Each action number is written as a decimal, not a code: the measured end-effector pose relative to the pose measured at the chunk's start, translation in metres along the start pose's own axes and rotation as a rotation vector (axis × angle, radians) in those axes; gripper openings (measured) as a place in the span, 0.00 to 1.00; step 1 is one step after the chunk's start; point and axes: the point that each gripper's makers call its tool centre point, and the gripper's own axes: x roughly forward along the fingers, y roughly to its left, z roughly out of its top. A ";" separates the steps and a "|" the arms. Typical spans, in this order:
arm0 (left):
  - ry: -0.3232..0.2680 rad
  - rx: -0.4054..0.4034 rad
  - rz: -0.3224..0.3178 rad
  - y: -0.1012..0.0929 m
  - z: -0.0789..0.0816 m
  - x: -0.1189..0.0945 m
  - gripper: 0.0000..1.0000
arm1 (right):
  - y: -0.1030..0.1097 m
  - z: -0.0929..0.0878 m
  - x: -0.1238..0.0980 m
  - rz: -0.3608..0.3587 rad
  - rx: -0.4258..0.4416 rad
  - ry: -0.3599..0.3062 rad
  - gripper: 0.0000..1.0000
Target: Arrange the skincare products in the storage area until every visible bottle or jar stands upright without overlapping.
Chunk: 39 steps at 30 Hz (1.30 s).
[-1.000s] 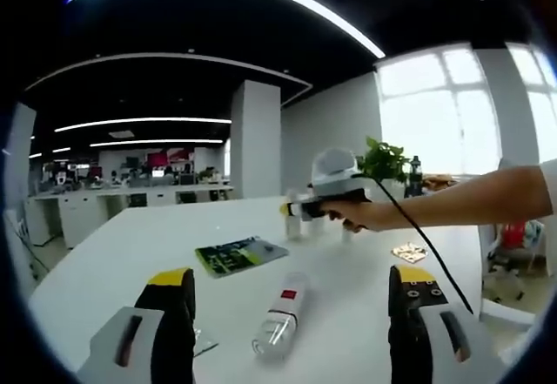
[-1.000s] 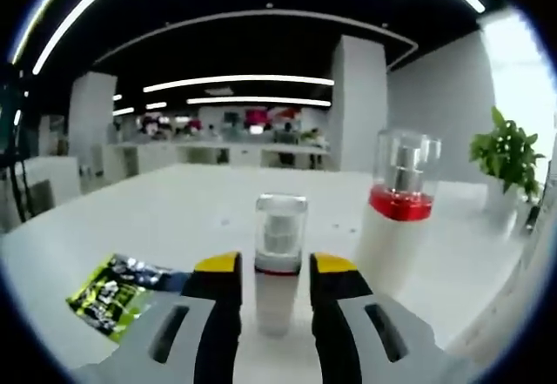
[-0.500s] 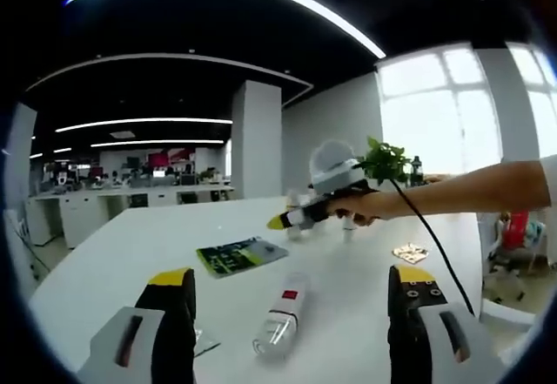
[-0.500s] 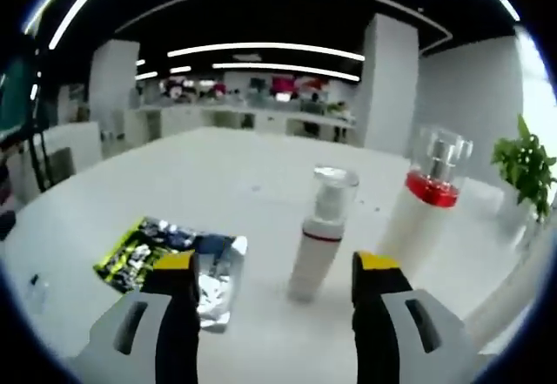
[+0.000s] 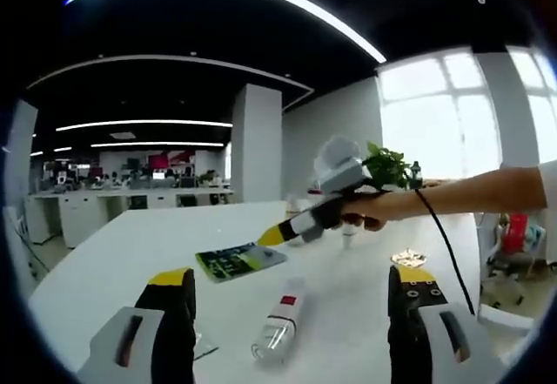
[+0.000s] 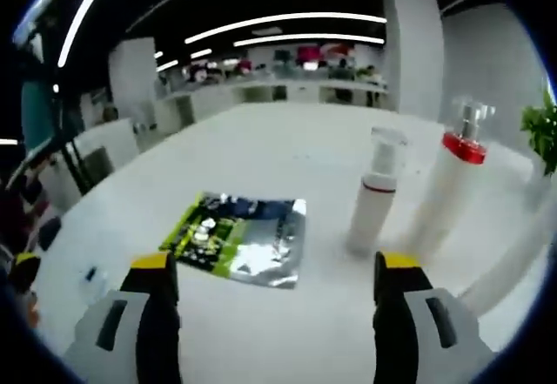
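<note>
On the smooth white counter [image 6: 261, 149], a small white pump bottle with a clear cap [image 6: 376, 194] and a taller white bottle with a red collar [image 6: 448, 188] stand upright ahead of the right tool [image 6: 274, 290], whose jaws are spread and empty, beside a flat green and silver foil sachet [image 6: 235, 240]. A clear cylindrical bottle with a red label [image 5: 280, 321] lies on its side between the released jaws of the left tool [image 5: 291, 297].

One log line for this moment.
left gripper open | lying bottle ahead | right gripper open | pump bottle upright | sachet flat
</note>
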 end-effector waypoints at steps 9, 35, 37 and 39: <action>0.041 0.008 -0.009 -0.005 -0.005 0.003 1.00 | 0.030 0.034 -0.034 0.137 -0.012 -0.196 1.00; 0.711 0.145 -0.331 -0.007 -0.036 0.003 0.90 | -0.011 -0.040 -0.143 0.137 -0.115 -0.240 1.00; 0.777 0.131 -0.332 -0.006 -0.041 0.002 0.87 | -0.011 -0.051 -0.146 0.141 -0.119 -0.225 1.00; 0.956 0.131 -0.441 -0.013 -0.056 -0.013 0.88 | -0.011 -0.062 -0.149 0.147 -0.122 -0.208 1.00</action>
